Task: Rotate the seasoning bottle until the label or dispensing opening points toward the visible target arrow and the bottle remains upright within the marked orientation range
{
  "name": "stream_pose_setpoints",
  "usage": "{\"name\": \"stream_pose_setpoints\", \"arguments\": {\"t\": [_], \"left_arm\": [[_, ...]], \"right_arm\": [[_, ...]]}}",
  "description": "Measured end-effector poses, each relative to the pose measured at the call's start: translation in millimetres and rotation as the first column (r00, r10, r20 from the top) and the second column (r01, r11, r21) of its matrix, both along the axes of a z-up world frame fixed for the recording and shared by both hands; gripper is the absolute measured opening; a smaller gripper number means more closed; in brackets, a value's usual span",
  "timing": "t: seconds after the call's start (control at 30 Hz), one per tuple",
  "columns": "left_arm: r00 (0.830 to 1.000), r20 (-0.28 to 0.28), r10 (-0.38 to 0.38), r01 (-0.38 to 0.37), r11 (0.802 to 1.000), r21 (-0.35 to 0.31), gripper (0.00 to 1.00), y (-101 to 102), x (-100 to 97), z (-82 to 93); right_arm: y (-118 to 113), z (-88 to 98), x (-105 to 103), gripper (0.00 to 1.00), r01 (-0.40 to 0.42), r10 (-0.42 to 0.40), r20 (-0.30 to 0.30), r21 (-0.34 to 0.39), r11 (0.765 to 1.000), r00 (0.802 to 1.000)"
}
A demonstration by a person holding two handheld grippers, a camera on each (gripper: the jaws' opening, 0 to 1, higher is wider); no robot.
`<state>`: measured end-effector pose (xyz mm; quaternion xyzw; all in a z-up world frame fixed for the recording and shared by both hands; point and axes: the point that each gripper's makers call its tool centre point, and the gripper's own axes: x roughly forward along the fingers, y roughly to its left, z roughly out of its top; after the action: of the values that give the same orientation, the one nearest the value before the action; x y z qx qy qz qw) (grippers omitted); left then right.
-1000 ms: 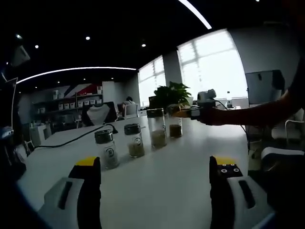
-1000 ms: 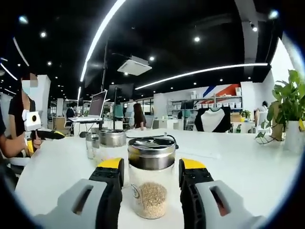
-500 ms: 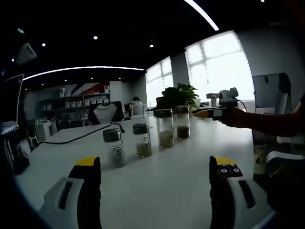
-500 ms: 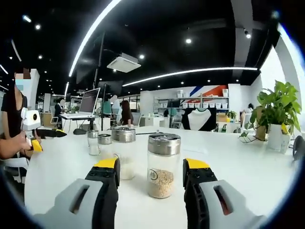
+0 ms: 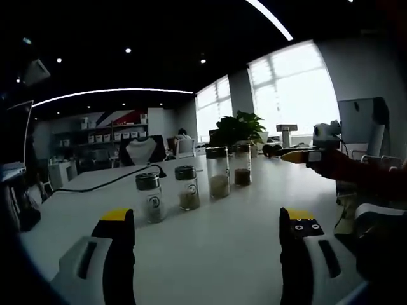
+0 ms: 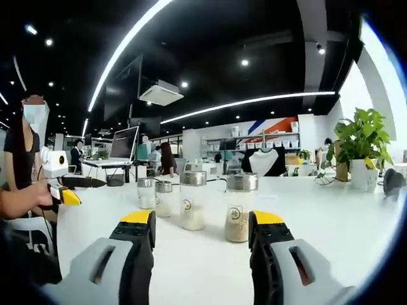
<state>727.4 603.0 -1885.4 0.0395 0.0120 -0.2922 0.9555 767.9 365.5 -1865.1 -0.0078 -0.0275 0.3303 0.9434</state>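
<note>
Several glass seasoning bottles with metal lids stand upright in a row on the white table [image 5: 241,241]. In the left gripper view the nearest bottle [image 5: 147,198] is left of centre and the row runs back to the farthest bottle [image 5: 241,164]. My left gripper [image 5: 208,219] is open, well short of the row. In the right gripper view the nearest bottle [image 6: 240,206] holds pale grains and stands beyond my right gripper [image 6: 202,219], which is open and holds nothing. A second bottle [image 6: 192,200] stands just left of it. The right gripper [image 5: 311,154] also hangs at the right of the row.
A black cable [image 5: 95,184] crosses the table behind the row. A potted plant [image 6: 359,149] stands at the far table end. A person's hand holds the left gripper [image 6: 60,184] at the table's left edge. Desks, monitors and seated people fill the background.
My right gripper has drawn back from the bottle that stood between its jaws, and the whole row now lies ahead of it. Seen from the left gripper, it moved right, away from the row.
</note>
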Motion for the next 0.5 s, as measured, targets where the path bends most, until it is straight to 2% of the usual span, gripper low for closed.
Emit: {"name": "stream_pose_setpoints", "arguments": {"t": [0.23,0.43,0.5], "left_arm": [[1.000,0.000,0.007,-0.007,1.000,-0.026,1.00,0,-2.4,2.2],[1.000,-0.011,-0.003,0.003,0.999,-0.043,1.00,4,-14.0,-3.3],[1.000,-0.014,-0.005,0.005,0.999,-0.042,1.00,6,-18.5,-5.1]], "right_arm": [[6,3.9,-22,0.65,-0.004,0.003,0.020,0.012,1.000,1.000],[11,-1.6,-38,0.70,-0.022,0.022,-0.002,0.031,0.999,1.000],[12,-5.4,-42,0.72,-0.016,0.018,-0.029,0.055,0.998,0.999]]}}
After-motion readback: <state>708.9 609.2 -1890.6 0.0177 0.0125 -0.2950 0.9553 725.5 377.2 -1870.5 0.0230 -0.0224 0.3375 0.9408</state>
